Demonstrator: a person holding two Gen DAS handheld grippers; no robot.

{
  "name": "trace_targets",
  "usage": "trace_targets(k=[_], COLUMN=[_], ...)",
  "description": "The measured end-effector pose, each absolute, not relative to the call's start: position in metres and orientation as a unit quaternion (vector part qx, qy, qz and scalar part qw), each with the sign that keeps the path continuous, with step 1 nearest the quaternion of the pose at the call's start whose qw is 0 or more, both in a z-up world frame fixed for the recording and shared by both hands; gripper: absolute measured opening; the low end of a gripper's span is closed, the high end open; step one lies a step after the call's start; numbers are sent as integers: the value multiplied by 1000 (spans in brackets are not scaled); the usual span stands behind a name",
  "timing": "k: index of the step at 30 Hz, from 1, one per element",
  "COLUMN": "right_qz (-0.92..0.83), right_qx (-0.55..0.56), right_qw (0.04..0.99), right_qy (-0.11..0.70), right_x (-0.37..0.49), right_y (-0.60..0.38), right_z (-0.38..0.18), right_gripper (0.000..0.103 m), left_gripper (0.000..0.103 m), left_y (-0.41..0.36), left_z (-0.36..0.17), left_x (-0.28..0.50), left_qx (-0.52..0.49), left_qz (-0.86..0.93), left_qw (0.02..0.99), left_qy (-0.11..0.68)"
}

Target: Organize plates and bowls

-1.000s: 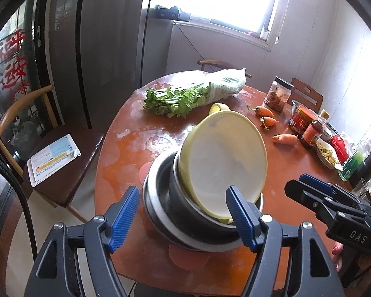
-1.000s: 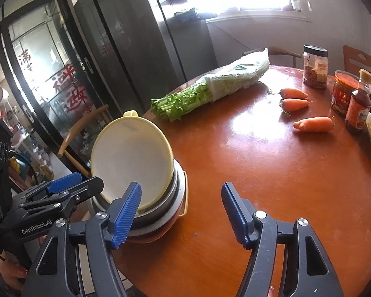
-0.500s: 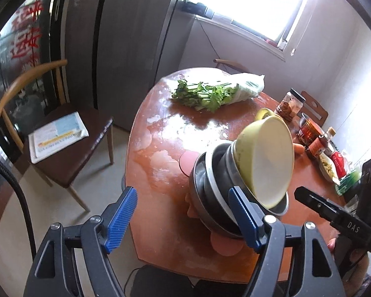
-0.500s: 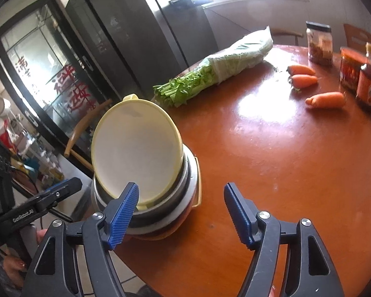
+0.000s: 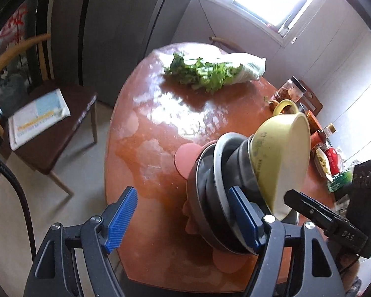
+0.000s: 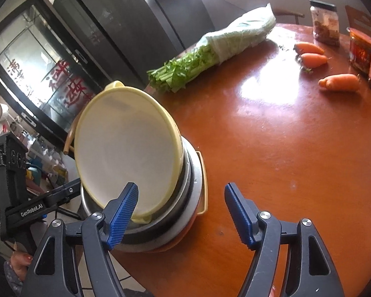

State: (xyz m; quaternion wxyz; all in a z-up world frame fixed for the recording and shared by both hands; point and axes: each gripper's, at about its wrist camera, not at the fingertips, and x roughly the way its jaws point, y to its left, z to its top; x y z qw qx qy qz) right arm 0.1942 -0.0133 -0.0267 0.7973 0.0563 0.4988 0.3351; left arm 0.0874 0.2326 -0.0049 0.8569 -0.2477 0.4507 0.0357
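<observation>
1. Presently my left tool [image 5: 183, 217] and right tool [image 6: 180, 215] both stand open, gripping nothing.
2. Just ahead, a yellow bowl [image 6: 128, 148] leans tilted in the stack of metal bowls [image 6: 185, 198] at the worktop [image 6: 284, 148] edge.
3. Farther off: bagged greens [image 6: 222, 47], carrots [image 6: 338, 81], jars [image 6: 324, 22].

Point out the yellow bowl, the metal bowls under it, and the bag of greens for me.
yellow bowl [image 6: 126, 148]: right wrist view, on its pale inside.
metal bowls [image 5: 217, 170]: left wrist view, on an outer rim.
bag of greens [image 6: 240, 37]: right wrist view, on the white wrapper.
</observation>
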Motion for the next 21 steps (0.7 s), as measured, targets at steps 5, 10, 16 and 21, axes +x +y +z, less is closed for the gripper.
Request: trace_targets(k=[5,10,16,21], right_qz=[344,351,349,338], right_qx=[44,26,18,14], right_qw=[781,788,796,805], right_qy=[518,505,495,488], right_x=[199,199,201,206], right_y=[2,7,-3,-16], right_z=[-40,-41,-40,-38], right_gripper=[74,69,61,59], left_gripper=[75,75,66,63], left_y=[234,234,223,207], left_z=[-8,-11,-9,-7], left_x=[91,98,111,124], left_qx=[-239,-233,-213,-196], left_qz=[18,6,-3,-13], left_qw=[861,862,867,869], left_qy=[448,450,450,455])
